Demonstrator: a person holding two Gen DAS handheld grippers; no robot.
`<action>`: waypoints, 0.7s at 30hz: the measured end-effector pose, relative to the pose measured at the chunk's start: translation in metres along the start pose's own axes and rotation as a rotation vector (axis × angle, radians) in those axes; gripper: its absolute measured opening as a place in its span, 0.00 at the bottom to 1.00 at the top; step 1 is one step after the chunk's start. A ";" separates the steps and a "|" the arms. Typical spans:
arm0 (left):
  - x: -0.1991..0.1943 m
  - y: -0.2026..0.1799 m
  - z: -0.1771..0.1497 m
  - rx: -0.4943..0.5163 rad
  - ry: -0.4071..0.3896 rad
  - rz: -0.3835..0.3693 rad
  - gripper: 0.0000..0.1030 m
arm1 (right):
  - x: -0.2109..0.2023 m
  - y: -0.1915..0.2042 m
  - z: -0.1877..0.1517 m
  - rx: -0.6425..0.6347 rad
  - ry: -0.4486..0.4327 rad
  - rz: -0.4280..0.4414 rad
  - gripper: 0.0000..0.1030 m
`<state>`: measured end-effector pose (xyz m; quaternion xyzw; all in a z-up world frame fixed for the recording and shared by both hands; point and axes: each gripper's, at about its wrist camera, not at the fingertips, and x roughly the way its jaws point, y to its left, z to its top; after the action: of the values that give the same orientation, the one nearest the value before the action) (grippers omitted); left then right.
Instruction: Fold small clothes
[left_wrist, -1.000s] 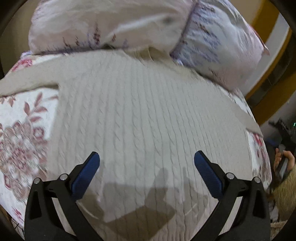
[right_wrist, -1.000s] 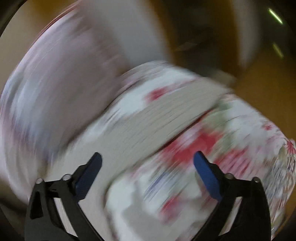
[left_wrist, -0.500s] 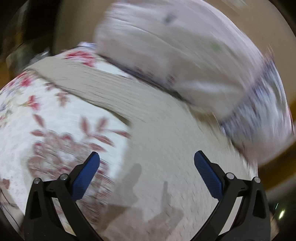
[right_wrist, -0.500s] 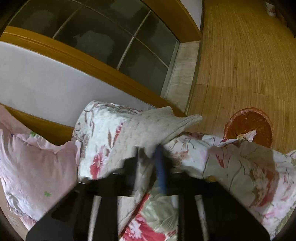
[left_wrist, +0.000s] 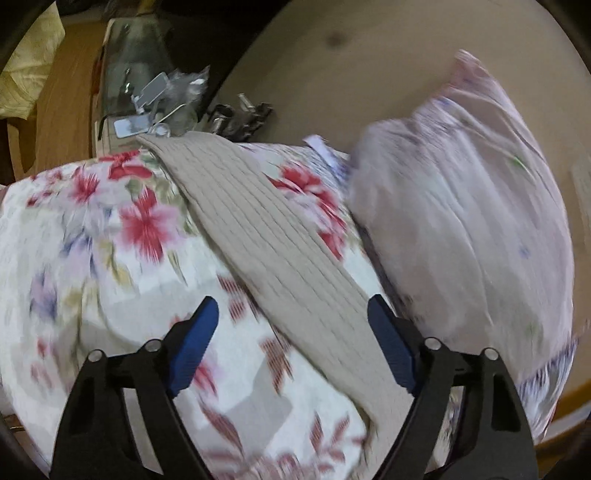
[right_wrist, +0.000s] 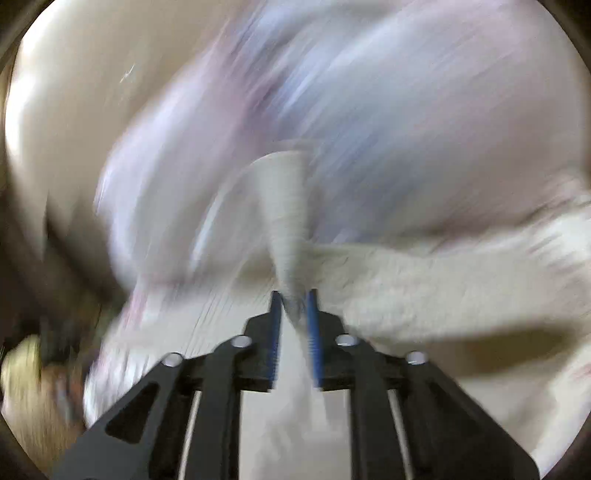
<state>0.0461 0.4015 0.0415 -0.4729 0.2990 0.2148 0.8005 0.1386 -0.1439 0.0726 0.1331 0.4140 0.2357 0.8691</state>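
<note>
Right gripper (right_wrist: 293, 295): jaws pinched nearly together on a bunched tip of the beige knit sweater (right_wrist: 424, 291); the fabric stands up in a narrow cone straight ahead of the pads, so this claw is grasping cloth
Left gripper (left_wrist: 293, 325): jaws spread wide and holding nothing, poised low over the bed with one sleeve (left_wrist: 273, 251) running between and past its blue pads (left_wrist: 194, 345)
Sweater position: laid flat on the floral bedspread (left_wrist: 92, 258); the sleeve stretches diagonally away from the left claw toward the far edge of the bed
Beside it: a pink pillow (left_wrist: 472, 206) presses close against the sleeve's right side
Far end: the cuff reaches the bed's edge, where a cluttered side table (left_wrist: 147, 96) with shiny odds and ends sits just beyond
Step in hand: likely folding the sleeves inward over the body
Doing it well: carry the pinched end low and across in one smooth arc, keeping slight tension so the knit does not bunch; set it down flat before letting go
Left claw's part: close on the sleeve near the cuff, not mid-length, so it folds on a clean line
Caution: right view is heavily smeared, so the exact part of the sweater it holds cannot be told
</note>
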 end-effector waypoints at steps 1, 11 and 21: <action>0.006 0.006 0.006 -0.014 0.005 0.009 0.73 | 0.018 0.018 -0.017 0.007 0.075 0.036 0.25; 0.045 0.053 0.067 -0.203 0.036 -0.030 0.54 | 0.004 0.005 -0.035 0.116 0.087 -0.060 0.66; 0.026 -0.064 0.056 0.273 -0.001 -0.116 0.07 | -0.022 -0.021 -0.048 0.172 0.062 -0.108 0.68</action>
<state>0.1202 0.4234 0.0849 -0.3762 0.2970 0.1260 0.8686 0.0953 -0.1712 0.0486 0.1775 0.4660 0.1561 0.8527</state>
